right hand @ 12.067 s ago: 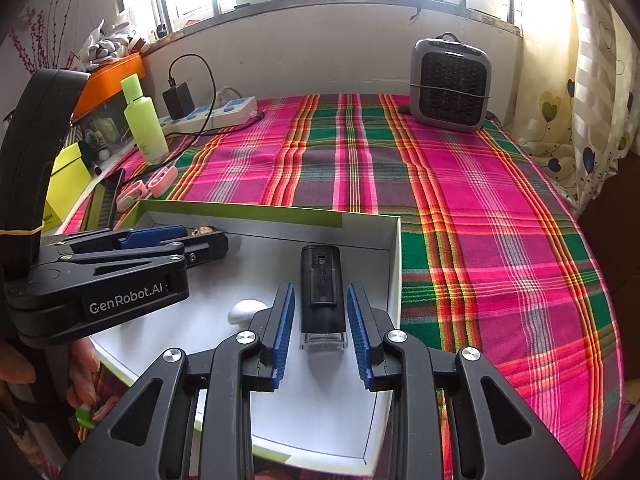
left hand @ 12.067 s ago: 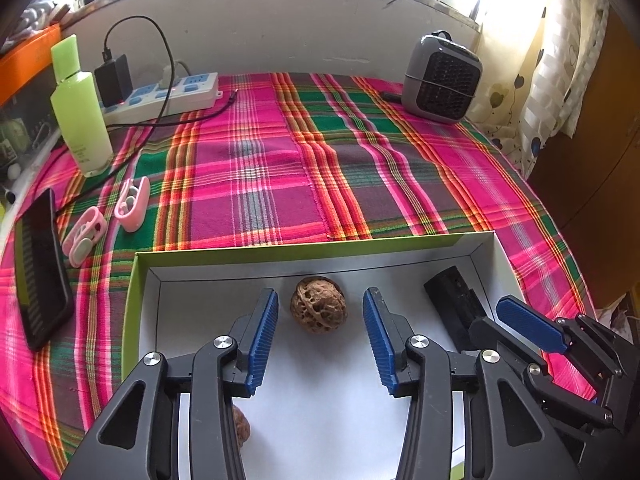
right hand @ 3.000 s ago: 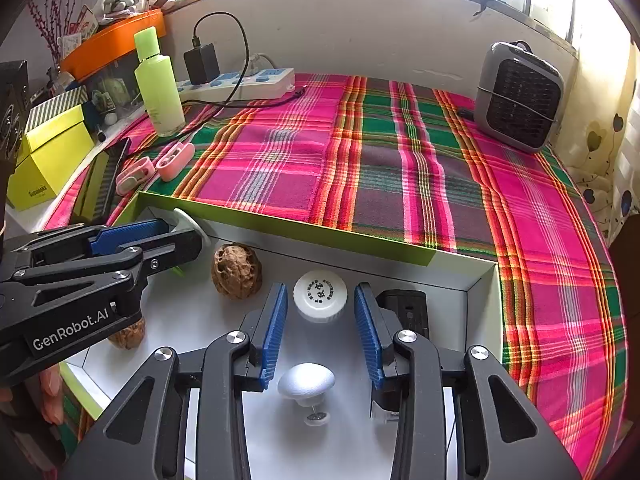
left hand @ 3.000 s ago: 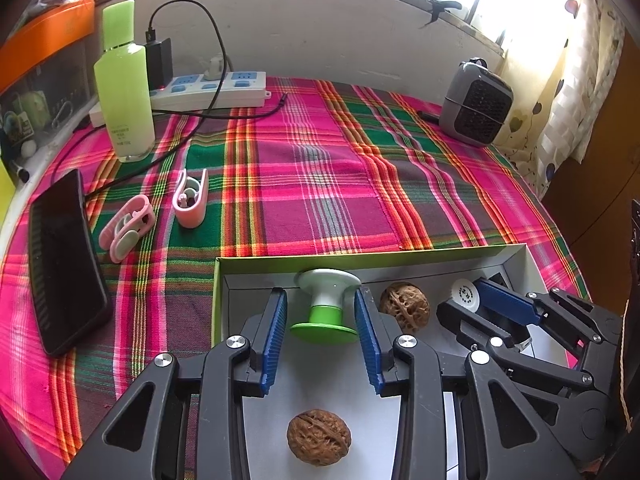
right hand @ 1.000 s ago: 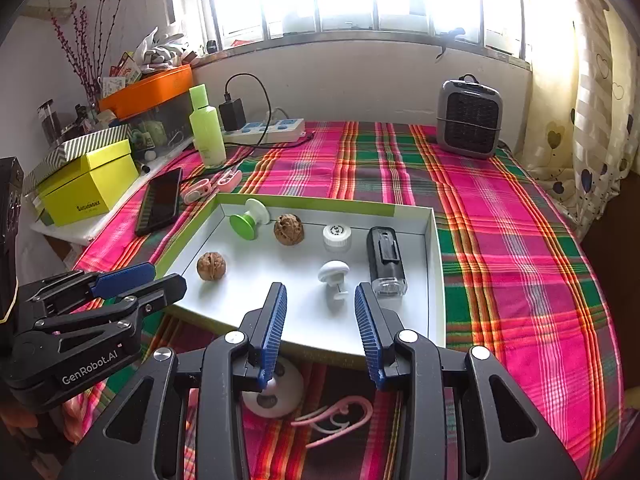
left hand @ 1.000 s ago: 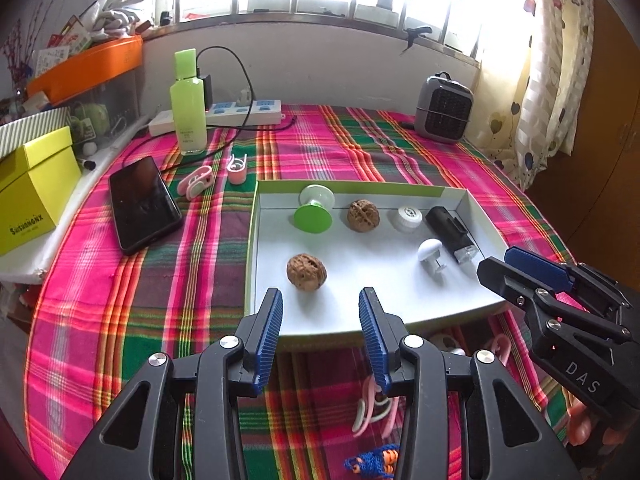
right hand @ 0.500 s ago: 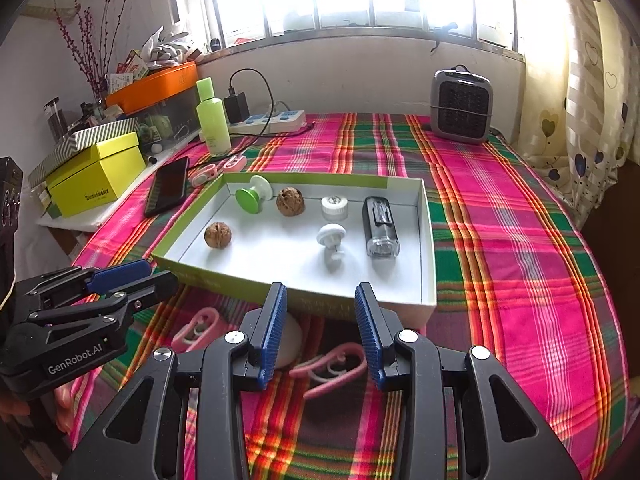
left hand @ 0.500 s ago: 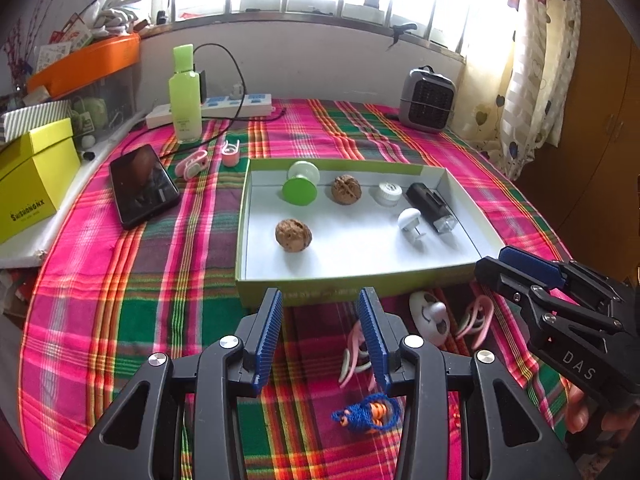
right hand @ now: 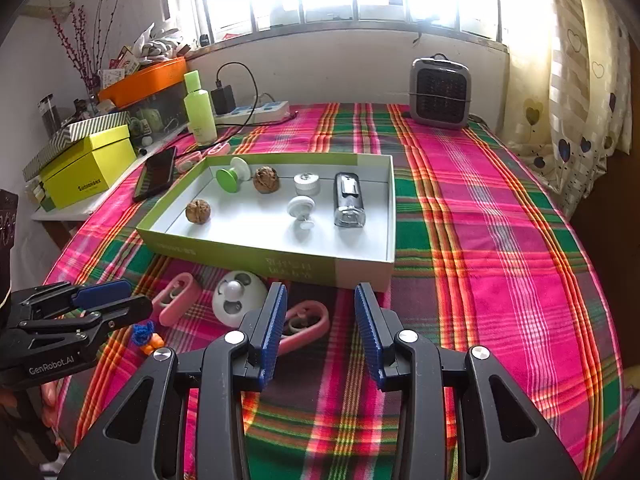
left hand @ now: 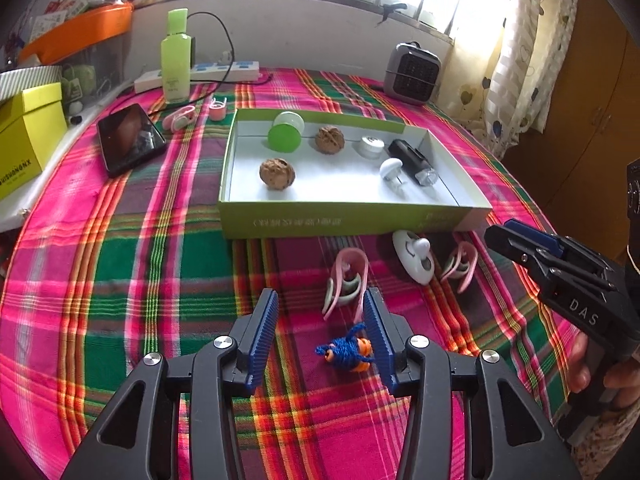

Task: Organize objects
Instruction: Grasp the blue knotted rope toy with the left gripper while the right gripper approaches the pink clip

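Note:
A green-sided box tray (left hand: 352,220) (right hand: 280,264) on the plaid cloth holds two walnuts (left hand: 277,174), a green-and-white spool (left hand: 285,134), a white cap (left hand: 371,147), a white knob (left hand: 391,169) and a black device (left hand: 412,161). In front of the tray lie pink clips (left hand: 346,284) (right hand: 304,326), a white oval piece (left hand: 414,262) (right hand: 239,297) and a blue-and-orange yarn toy (left hand: 348,350). My left gripper (left hand: 320,332) is open and empty above the yarn toy. My right gripper (right hand: 320,328) is open and empty, near a pink clip.
A phone (left hand: 129,140), two pink clips (left hand: 180,117), a green bottle (left hand: 175,56) and a power strip (left hand: 200,76) are at the back left. A yellow box (right hand: 88,168) stands left. A small heater (right hand: 440,94) is at the back right.
Both grippers have pulled back from the tray toward the table's near edge. The loose clips, white piece and yarn toy in front of the tray now show closer.

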A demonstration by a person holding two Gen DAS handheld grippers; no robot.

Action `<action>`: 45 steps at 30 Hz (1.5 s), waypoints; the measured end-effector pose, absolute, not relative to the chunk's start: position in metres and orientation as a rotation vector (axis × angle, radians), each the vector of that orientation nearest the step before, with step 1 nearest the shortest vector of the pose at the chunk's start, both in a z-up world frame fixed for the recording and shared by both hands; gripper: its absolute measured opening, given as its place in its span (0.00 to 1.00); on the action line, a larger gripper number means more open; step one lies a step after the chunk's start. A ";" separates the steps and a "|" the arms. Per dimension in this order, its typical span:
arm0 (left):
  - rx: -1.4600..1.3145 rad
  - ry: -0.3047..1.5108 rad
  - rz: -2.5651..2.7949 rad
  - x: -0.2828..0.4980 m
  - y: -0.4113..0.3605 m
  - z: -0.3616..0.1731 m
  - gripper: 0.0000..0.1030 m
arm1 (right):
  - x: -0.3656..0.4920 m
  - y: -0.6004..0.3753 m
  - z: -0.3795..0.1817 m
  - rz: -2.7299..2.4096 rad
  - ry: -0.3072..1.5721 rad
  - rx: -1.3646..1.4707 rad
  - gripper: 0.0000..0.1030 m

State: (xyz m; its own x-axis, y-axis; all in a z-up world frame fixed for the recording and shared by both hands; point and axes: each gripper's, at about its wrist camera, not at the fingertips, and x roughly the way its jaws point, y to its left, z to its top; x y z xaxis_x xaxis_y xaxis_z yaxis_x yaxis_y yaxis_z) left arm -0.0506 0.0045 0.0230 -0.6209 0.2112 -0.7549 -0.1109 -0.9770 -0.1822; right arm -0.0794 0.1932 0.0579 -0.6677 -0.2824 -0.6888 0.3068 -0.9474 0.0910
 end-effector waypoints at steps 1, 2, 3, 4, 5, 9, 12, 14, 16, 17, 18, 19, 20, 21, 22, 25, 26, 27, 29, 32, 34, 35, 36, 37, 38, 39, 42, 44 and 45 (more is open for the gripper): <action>-1.267 -0.176 2.666 -0.050 0.005 0.022 0.42 | -0.079 0.195 0.057 -2.607 0.046 1.073 0.36; -1.270 -0.182 2.655 -0.049 0.006 0.021 0.42 | -0.078 0.196 0.056 -2.608 0.046 1.077 0.36; -1.273 -0.190 2.646 -0.048 0.006 0.020 0.42 | -0.078 0.197 0.055 -2.609 0.045 1.081 0.36; -1.277 -0.196 2.635 -0.047 0.007 0.019 0.42 | -0.077 0.198 0.054 -2.609 0.043 1.085 0.36; -1.281 -0.198 2.625 -0.047 0.007 0.018 0.42 | -0.077 0.200 0.054 -2.609 0.040 1.090 0.36; -1.293 -0.220 2.582 -0.045 0.009 0.015 0.42 | -0.077 0.201 0.052 -2.598 0.022 1.106 0.36; -1.306 -0.211 2.563 -0.042 0.012 0.012 0.42 | -0.077 0.197 0.051 -2.580 0.021 1.109 0.36; -1.310 -0.210 2.552 -0.041 0.013 0.010 0.42 | -0.077 0.195 0.050 -2.573 0.018 1.110 0.36; -1.308 -0.205 2.552 -0.041 0.015 0.010 0.42 | -0.077 0.193 0.048 -2.566 0.012 1.116 0.36; -1.308 -0.208 2.549 -0.041 0.015 0.010 0.42 | -0.077 0.192 0.047 -2.564 0.013 1.118 0.36; -1.308 -0.209 2.547 -0.041 0.015 0.009 0.42 | -0.077 0.192 0.047 -2.562 0.014 1.120 0.36; -1.307 -0.208 2.548 -0.041 0.015 0.010 0.42 | -0.077 0.191 0.046 -2.560 0.014 1.124 0.36; -1.309 -0.205 2.548 -0.041 0.015 0.010 0.42 | -0.077 0.191 0.045 -2.557 0.015 1.127 0.36; -1.306 -0.203 2.549 -0.041 0.015 0.009 0.42 | -0.077 0.190 0.045 -2.554 0.016 1.129 0.36; -1.302 -0.202 2.551 -0.041 0.015 0.009 0.42 | -0.078 0.190 0.044 -2.553 0.018 1.132 0.36; -1.299 -0.206 2.552 -0.040 0.014 0.009 0.42 | -0.078 0.187 0.044 -2.544 0.014 1.136 0.36; -1.298 -0.206 2.552 -0.040 0.013 0.008 0.42 | -0.078 0.186 0.044 -2.540 0.012 1.135 0.36; -1.295 -0.204 2.553 -0.040 0.013 0.008 0.40 | -0.078 0.185 0.044 -2.537 0.011 1.137 0.36; -1.299 -0.197 2.567 -0.040 0.013 0.008 0.34 | -0.077 0.183 0.044 -2.535 0.015 1.137 0.36; -1.296 -0.223 2.567 -0.040 0.007 0.008 0.29 | -0.078 0.180 0.042 -2.538 0.029 1.143 0.36; -1.298 -0.230 2.572 -0.041 0.005 0.008 0.25 | -0.079 0.178 0.040 -2.538 0.036 1.151 0.36; -1.297 -0.237 2.571 -0.041 0.004 0.008 0.25 | -0.079 0.178 0.040 -2.539 0.034 1.150 0.36; -1.296 -0.244 2.571 -0.041 0.003 0.008 0.24 | -0.079 0.178 0.040 -2.543 0.032 1.149 0.36; -1.294 -0.248 2.575 -0.041 0.002 0.008 0.24 | -0.080 0.177 0.041 -2.550 0.027 1.151 0.36; -1.294 -0.251 2.581 -0.040 0.001 0.007 0.24 | -0.080 0.176 0.041 -2.551 0.022 1.151 0.36; -1.294 -0.254 2.583 -0.041 0.001 0.007 0.24 | -0.081 0.175 0.041 -2.550 0.021 1.151 0.36; -1.298 -0.263 2.600 -0.041 -0.003 0.007 0.24 | -0.081 0.170 0.040 -2.573 0.059 1.149 0.36; -1.301 -0.272 2.604 -0.041 -0.006 0.007 0.24 | -0.081 0.167 0.040 -2.591 0.090 1.148 0.36; -1.301 -0.271 2.603 -0.042 -0.006 0.007 0.24 | -0.081 0.166 0.039 -2.595 0.098 1.148 0.36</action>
State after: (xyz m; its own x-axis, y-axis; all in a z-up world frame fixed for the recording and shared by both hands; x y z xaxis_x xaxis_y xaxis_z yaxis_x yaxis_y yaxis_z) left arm -0.0417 -0.0063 0.0069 -0.5845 0.2749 -0.7634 -0.1116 -0.9592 -0.2599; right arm -0.0808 0.1662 0.0394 -0.6351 -0.2443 -0.7328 0.2991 -0.9524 0.0583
